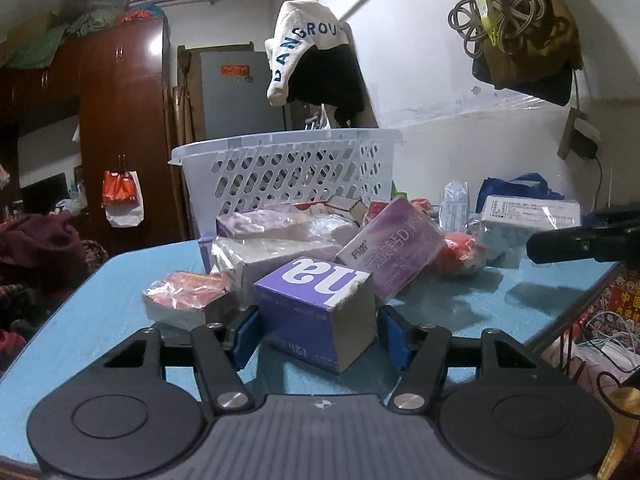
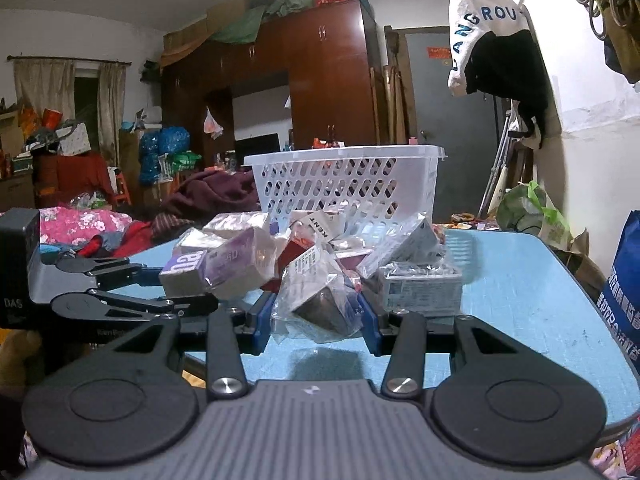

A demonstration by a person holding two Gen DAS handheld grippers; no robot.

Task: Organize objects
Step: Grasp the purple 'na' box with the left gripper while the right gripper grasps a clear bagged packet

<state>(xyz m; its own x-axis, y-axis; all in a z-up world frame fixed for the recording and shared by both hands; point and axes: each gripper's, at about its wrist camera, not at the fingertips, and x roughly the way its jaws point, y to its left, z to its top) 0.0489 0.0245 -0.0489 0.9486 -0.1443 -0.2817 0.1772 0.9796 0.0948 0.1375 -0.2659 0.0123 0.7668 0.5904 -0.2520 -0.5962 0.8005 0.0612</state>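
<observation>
A white slotted basket (image 1: 288,164) stands at the back of the blue table (image 1: 100,300); it also shows in the right wrist view (image 2: 344,180). A heap of small boxes lies in front of it. My left gripper (image 1: 320,332) is around a purple box (image 1: 316,312) with white letters; the blue pads sit at its two sides. My right gripper (image 2: 316,320) is around a box wrapped in clear plastic (image 2: 320,292). The left gripper also shows in the right wrist view (image 2: 176,280), with the purple box (image 2: 184,272) between its fingers.
Other boxes lie in the heap: a pale purple one (image 1: 396,248), a red-and-white one (image 1: 188,296), a white one in plastic (image 2: 420,288). A dark blue bag (image 2: 628,292) stands at the table's right edge. Clothes hang on the wall (image 1: 316,56).
</observation>
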